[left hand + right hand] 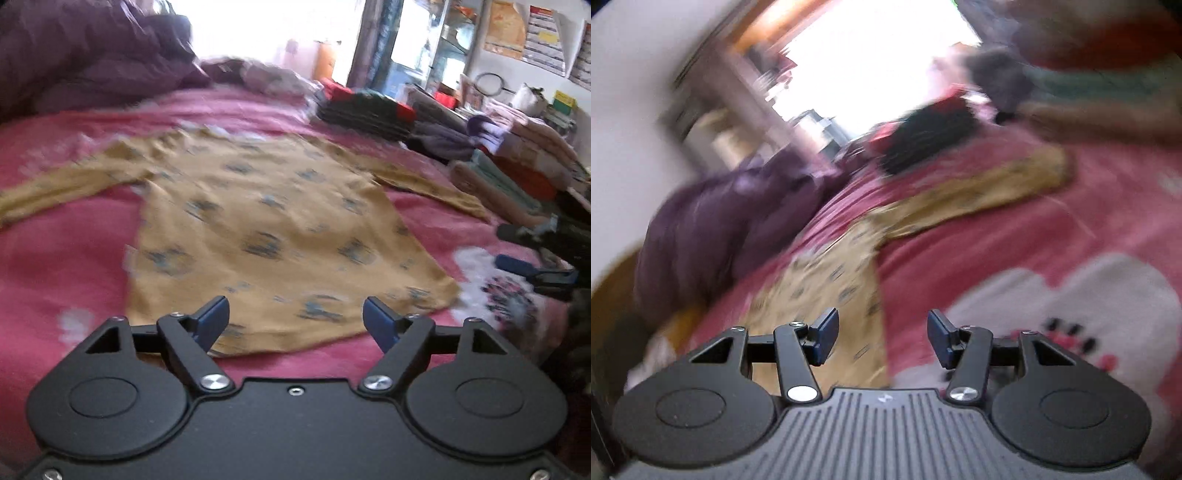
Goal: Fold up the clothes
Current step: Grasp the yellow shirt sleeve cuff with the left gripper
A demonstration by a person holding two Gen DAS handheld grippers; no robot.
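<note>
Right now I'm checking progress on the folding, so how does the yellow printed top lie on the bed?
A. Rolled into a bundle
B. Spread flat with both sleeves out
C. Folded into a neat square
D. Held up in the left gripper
B: the yellow top lies spread on the pink bedspread, sleeves out to both sides, with the left gripper open above its hem.

— What sort of place?

— A lived-in bedroom in a home. A bed with a pink bedspread (55, 251) fills most of both views; a rumpled purple quilt (85, 51) is heaped at its far end.

— Other signs?

— Stacks of folded clothes (365, 110) and folded blankets (532, 155) line one side of the bed. Beyond them, a cluttered shelf against a white wall hung with posters (524, 33). A bright window (273, 33) washes out the back of the room. The right wrist view is blurred, showing the same bedspread (1052, 229) and quilt (713, 221).
</note>
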